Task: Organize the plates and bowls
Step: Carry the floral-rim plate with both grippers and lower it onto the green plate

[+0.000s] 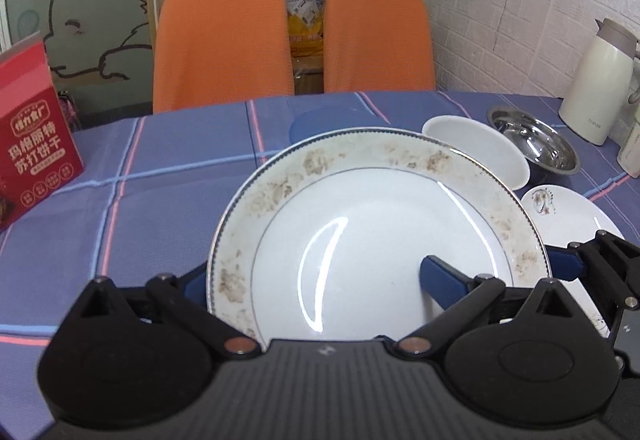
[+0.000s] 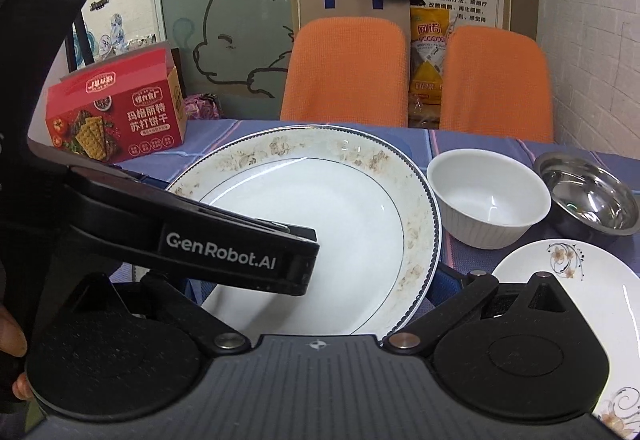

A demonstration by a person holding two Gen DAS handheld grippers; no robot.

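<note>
The big plate (image 1: 380, 224) with a brown flower rim lies on the blue checked tablecloth (image 1: 140, 192), in the middle and near the front edge of the table. The left gripper (image 1: 312, 272) is spread open over it: its right finger (image 1: 440, 280) is above the white inside of the plate, and its left finger (image 1: 196, 280) is outside the left rim and partly hidden behind it. I cannot tell whether either finger touches the plate. In the right wrist view the right gripper (image 2: 316, 280) is also spread wide around the same plate. Its right finger (image 2: 444, 284) is just beside the right rim, but its other finger is mostly hidden under the plate, so I cannot tell if it presses the rim or is free. To the right of the big plate stands a white bowl (image 2: 488, 200), and a steel bowl (image 2: 588, 192) is further right, just beside it. A small plate (image 2: 560, 280) with a flower drawing lies near, in front of these bowls. A red box (image 2: 116, 116) stands at the far left of the table, and two orange chairs (image 2: 348, 68) stand behind the table.
</note>
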